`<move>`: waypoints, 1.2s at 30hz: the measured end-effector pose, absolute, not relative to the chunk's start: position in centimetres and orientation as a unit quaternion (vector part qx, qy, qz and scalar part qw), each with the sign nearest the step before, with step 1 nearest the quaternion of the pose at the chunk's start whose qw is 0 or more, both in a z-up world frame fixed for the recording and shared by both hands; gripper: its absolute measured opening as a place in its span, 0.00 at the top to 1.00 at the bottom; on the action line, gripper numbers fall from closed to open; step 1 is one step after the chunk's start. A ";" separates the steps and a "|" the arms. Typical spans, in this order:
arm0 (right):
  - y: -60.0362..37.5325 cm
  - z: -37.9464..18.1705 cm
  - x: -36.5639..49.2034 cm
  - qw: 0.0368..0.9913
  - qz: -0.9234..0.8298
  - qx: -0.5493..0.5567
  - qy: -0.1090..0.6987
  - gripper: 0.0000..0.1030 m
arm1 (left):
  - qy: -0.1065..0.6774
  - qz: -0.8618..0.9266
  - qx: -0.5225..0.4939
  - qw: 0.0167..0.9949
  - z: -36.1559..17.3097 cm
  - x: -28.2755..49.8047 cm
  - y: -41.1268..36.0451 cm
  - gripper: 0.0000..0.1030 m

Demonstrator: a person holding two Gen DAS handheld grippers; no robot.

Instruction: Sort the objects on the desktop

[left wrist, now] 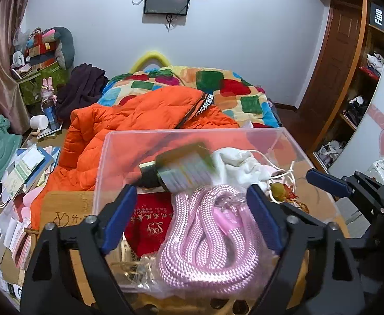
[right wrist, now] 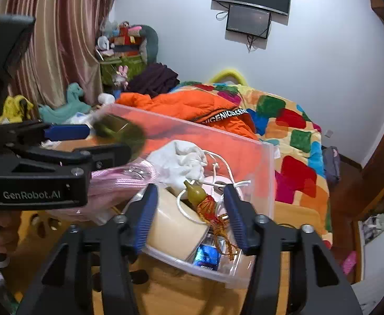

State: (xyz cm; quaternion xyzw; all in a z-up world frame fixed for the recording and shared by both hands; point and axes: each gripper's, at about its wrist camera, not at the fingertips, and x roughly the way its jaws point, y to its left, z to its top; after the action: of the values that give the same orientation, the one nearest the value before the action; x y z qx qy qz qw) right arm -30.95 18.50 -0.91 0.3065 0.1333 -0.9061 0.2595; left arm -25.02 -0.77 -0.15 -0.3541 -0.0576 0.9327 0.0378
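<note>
Inside the clear plastic bin (left wrist: 278,134) already lie a pink braided rope (left wrist: 205,239), white cloth pouch (right wrist: 181,161) and yellow-green gourd charm (right wrist: 196,193); both the left gripper (left wrist: 192,220) and right gripper (right wrist: 190,215) gape empty above (a blurred green box (left wrist: 185,166) looks mid-fall), so sorting seems largely done.

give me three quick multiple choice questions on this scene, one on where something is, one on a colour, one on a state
1. Where does the coiled rope lie?
A. inside the clear plastic bin
B. on the bed
C. on the floor

2. What colour is the puffy jacket behind the bin?
A. blue
B. orange
C. black

3. How does the right gripper stand?
A. shut on the rope
B. shut on the jacket
C. open, gripping nothing

Answers: 1 A, the pink coils sit within the bin's walls. 2 B, it is bright orange. 3 C, its blue pads stand apart either side of the gourd charm without pressing it.
</note>
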 end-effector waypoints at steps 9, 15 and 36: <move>19.9 0.9 -29.0 0.244 -0.919 0.287 0.113 0.37 | -0.042 0.945 -0.325 0.024 2.0 -22.2 -0.4 0.10; 20.9 2.2 -27.4 0.237 -0.926 0.277 0.102 0.28 | -0.031 0.952 -0.304 0.021 3.1 -19.7 -0.3 0.06; 23.5 1.8 -20.4 0.214 -0.936 0.273 0.063 0.16 | -0.026 0.962 -0.272 0.006 2.6 -11.0 0.0 0.02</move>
State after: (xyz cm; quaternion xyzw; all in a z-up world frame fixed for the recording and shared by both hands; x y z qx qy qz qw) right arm -20.43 23.48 1.83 0.2733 0.0633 -0.9356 0.2142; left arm -10.97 -0.03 2.56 -0.2723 -0.0255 0.9619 0.0055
